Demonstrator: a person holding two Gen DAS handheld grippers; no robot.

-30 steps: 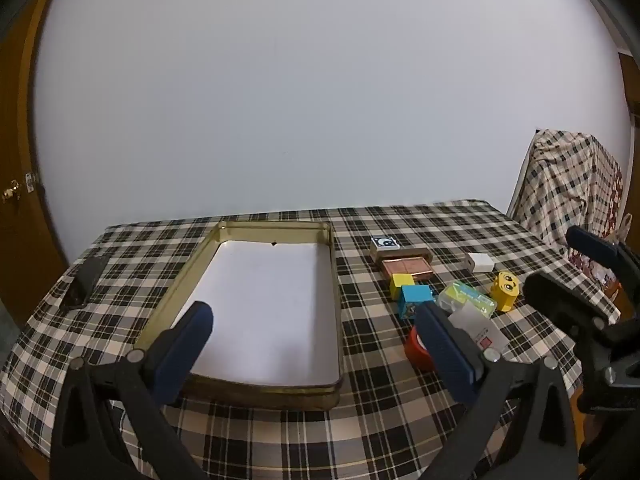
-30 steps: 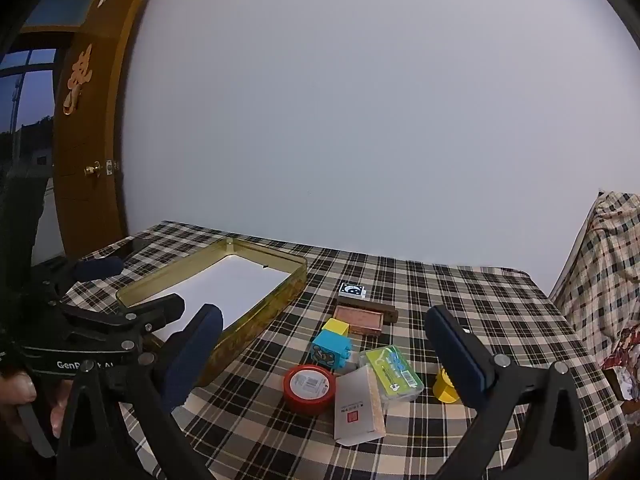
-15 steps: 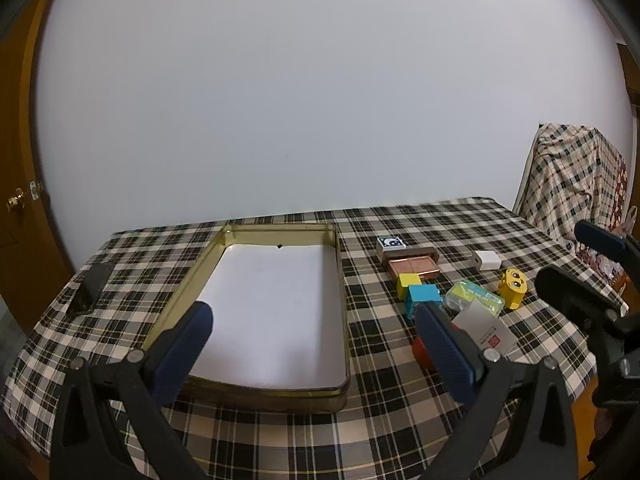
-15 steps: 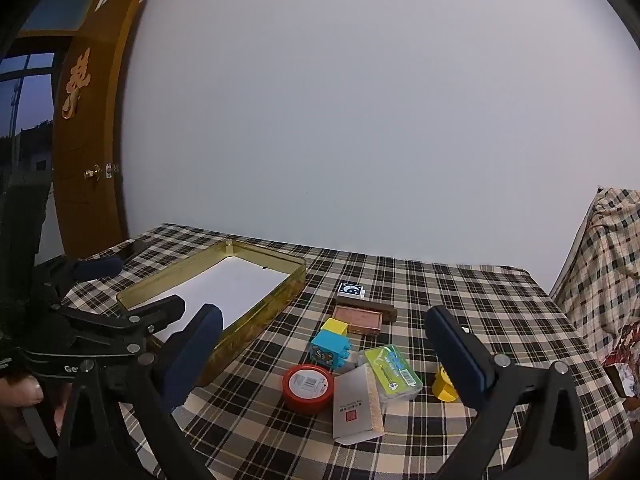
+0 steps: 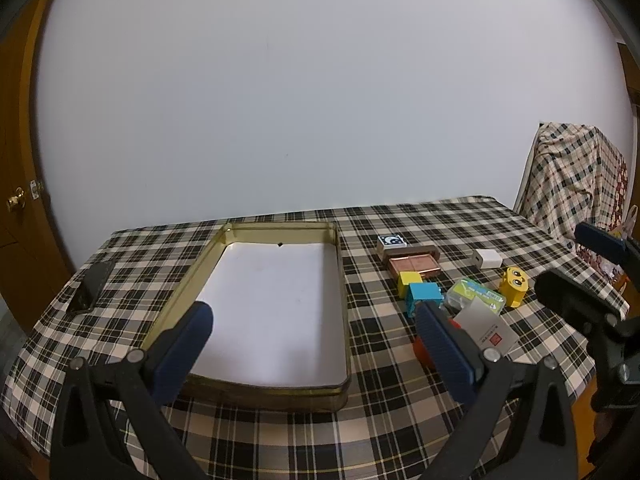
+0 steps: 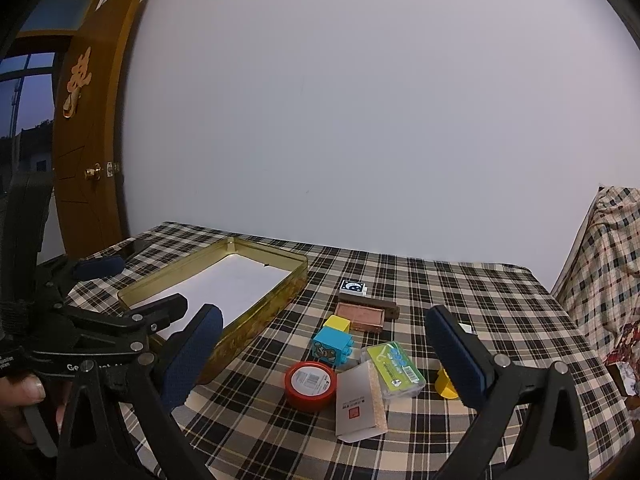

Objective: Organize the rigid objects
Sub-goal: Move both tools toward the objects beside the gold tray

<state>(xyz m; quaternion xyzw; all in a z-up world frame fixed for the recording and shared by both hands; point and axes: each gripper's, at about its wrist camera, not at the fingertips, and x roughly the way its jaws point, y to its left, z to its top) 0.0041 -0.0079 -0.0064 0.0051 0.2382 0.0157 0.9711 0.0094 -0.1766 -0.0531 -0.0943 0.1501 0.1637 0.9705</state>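
A gold tin tray [image 5: 342,288] [image 6: 280,300] with a white bottom lies on the checked table. To its right lies a cluster: red round tin [image 6: 311,385], white card box [image 6: 358,400], green clear case [image 6: 396,368], blue cube [image 6: 332,346], yellow cube [image 6: 338,323], copper tin [image 6: 360,315], yellow figure [image 5: 513,286], white charger [image 5: 486,258]. My left gripper [image 5: 316,344] is open and empty above the tray's near end. My right gripper [image 6: 324,354] is open and empty, held above the cluster.
A dark phone [image 5: 91,285] lies at the table's left edge. A small blue-and-white box [image 5: 391,242] sits behind the copper tin. A checked-cloth chair [image 5: 572,176] stands at the right. A wooden door [image 6: 86,148] is at the left.
Both grippers have drawn back and risen slightly, so the tray and cluster look a little farther away. No object has moved.
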